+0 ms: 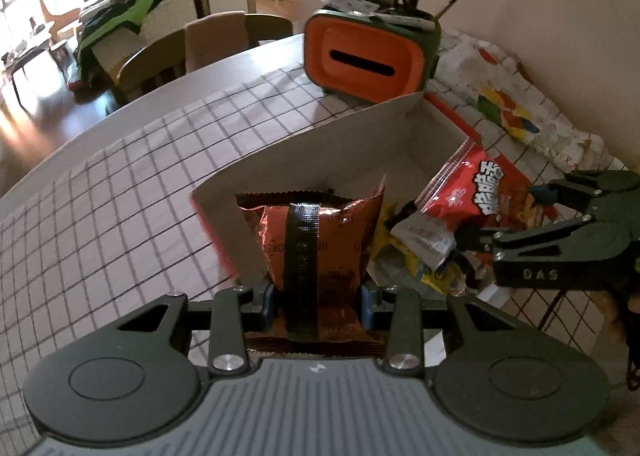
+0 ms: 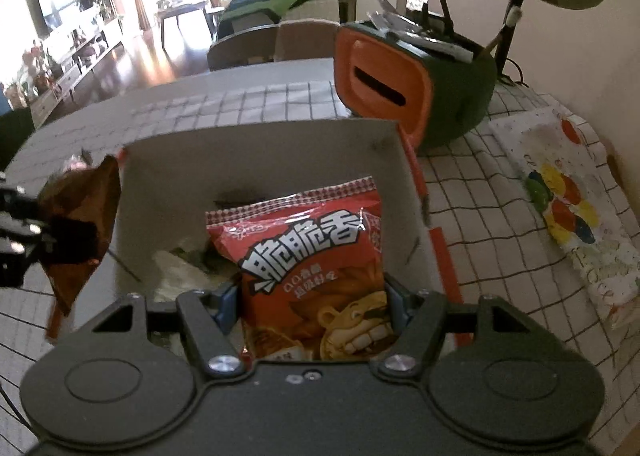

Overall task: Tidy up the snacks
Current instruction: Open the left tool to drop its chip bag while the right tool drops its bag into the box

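A: Our left gripper (image 1: 318, 302) is clamped on the brown packet (image 1: 308, 232), which hangs at the box's (image 1: 360, 136) near-left corner; our right gripper (image 2: 310, 304) pinches the red bag (image 2: 316, 256) over the box's middle.

B: Then we risk snagging the brown packet on that wall and dropping it onto the table (image 1: 120, 184).

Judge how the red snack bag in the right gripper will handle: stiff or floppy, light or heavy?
The red snack bag is puffed film, so probably light and crushable. Pinched at its sides by the right gripper, it stands upright, so fairly self-supporting. Glossy film may slip.
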### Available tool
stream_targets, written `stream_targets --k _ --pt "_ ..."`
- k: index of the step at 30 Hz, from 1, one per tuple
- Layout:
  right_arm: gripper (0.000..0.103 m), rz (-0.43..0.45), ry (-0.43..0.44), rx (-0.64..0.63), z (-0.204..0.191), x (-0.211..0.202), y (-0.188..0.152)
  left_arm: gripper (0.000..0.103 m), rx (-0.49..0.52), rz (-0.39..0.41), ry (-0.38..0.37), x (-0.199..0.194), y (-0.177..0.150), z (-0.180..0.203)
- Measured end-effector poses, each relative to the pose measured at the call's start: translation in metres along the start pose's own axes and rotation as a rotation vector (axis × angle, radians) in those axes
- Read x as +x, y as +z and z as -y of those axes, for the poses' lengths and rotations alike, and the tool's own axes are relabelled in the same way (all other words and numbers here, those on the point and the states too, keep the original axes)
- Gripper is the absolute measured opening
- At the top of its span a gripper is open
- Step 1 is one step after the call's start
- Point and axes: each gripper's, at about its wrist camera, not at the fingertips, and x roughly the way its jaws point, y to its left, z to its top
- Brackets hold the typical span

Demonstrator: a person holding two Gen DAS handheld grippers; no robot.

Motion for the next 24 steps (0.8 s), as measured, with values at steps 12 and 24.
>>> stream_targets --k 12,24 --pt "0.068 -0.069 0.019 -0.146 -0.002 0.042 0.005 0.037 0.034 -0.164 0.03 0.069 0.027 0.015" --pt "0.068 -0.099 0.043 -0.157 -0.001 0.057 0.006 0.038 0.038 -0.226 0.051 0.093 0.036 0.021"
